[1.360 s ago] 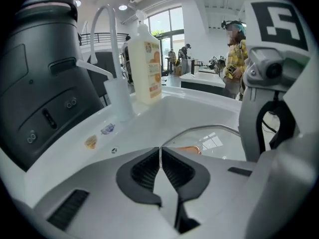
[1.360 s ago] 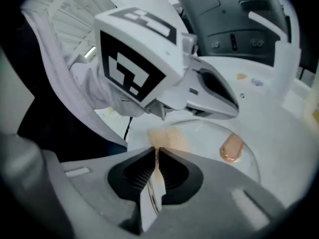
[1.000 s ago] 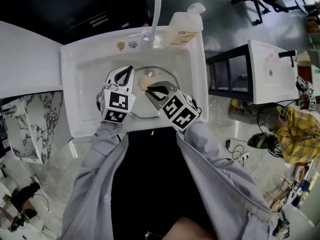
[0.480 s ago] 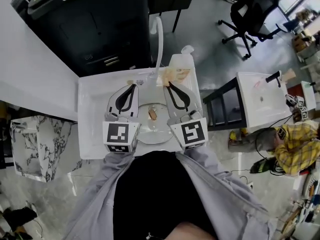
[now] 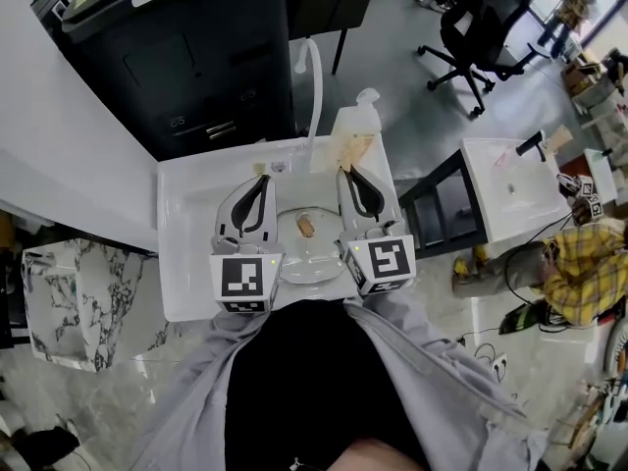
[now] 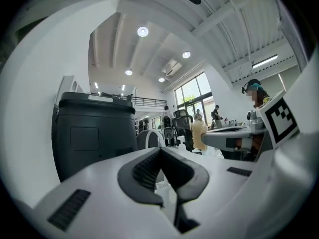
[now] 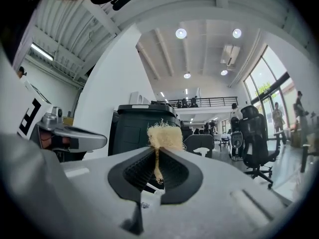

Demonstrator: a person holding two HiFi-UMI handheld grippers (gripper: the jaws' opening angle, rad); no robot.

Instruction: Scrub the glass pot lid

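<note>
Holding your left gripper [image 5: 261,180] at 9 o'clock of the glass pot lid [image 5: 312,259], jaws closed empty, right gripper [image 5: 347,174] at 3 o'clock, jaws pinching scrub pad [image 7: 162,136].

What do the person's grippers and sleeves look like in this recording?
The left gripper and right gripper match: smooth white shells tapering forward, with black ribbed inner faces. Each carries a white cube printed with black square markers at its rear. No cables show. The person wears loose grey sleeves.
</note>
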